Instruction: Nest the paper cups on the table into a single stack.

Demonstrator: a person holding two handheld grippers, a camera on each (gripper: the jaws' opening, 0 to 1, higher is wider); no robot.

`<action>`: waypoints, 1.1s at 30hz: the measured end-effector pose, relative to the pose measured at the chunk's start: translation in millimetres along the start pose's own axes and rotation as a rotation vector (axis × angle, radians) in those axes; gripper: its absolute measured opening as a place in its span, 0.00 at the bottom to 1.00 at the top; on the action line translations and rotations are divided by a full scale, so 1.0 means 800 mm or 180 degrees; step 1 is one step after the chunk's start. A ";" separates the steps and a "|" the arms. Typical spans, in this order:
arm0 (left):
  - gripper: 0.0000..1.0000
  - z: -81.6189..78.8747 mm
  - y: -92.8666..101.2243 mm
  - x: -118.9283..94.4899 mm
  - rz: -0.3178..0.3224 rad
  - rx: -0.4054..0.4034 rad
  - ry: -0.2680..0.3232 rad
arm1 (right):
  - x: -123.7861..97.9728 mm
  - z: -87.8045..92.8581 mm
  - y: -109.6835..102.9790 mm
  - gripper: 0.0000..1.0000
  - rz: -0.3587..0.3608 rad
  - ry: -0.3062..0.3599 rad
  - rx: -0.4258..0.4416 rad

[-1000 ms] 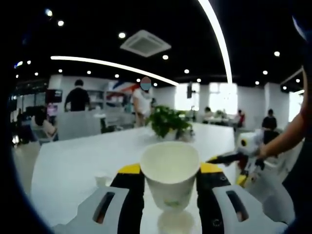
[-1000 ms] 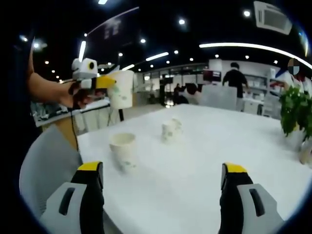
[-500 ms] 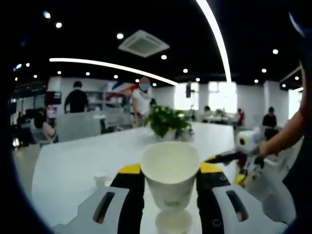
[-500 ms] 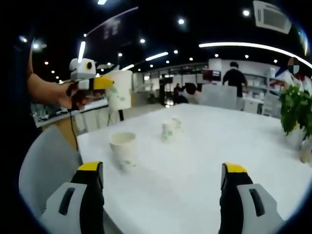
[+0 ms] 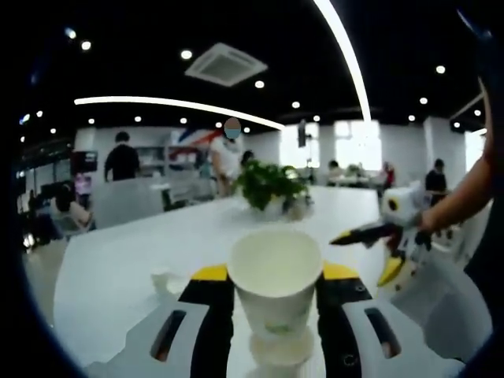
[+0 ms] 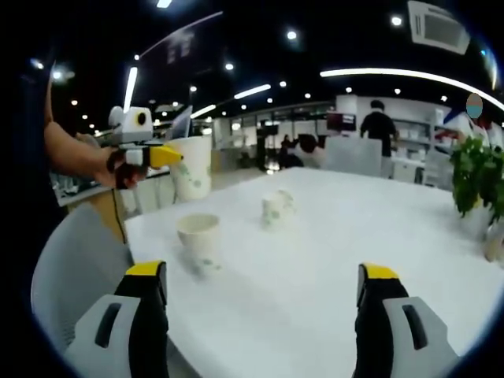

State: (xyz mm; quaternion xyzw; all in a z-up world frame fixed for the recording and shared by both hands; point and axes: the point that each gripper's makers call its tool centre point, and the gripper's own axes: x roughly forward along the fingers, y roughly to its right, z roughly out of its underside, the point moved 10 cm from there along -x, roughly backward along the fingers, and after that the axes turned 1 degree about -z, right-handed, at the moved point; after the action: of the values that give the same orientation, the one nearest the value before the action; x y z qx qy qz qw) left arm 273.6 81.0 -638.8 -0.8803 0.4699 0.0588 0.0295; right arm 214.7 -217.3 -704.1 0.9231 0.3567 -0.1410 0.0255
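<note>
Above a standing cup [image 6: 198,241], left gripper [image 5: 276,303] clamps a paper cup [image 5: 275,279]; right gripper [image 6: 264,295] gapes; plant [image 6: 476,179] seemingly beyond.

White paper cup [image 6: 191,167] held upright above standing cup [image 6: 198,242]; third cup [image 6: 272,210] beyond

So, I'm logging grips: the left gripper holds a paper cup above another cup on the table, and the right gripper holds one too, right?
Not quite. The right gripper holds nothing; the right gripper view shows its jaws wide apart over the table. The left gripper does hold a paper cup above another cup.
</note>
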 end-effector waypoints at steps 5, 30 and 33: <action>0.40 0.019 0.001 0.003 -0.0039 -0.0034 -0.0045 | 0.000 0.000 -0.003 0.99 -0.0010 0.0002 0.0002; 0.40 0.070 0.002 0.011 0.0006 -0.0137 -0.0331 | -0.002 0.002 -0.010 0.98 -0.0021 0.0009 0.0045; 0.40 0.079 0.001 0.013 0.0015 -0.0100 -0.0407 | -0.001 0.002 -0.010 0.98 -0.0026 0.0006 0.0048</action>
State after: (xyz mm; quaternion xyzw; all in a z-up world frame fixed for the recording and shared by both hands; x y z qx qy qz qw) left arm 273.7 78.6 -702.5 -0.8739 0.4681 0.1224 0.0456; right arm 208.5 -212.0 -705.1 0.9220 0.3595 -0.1429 0.0176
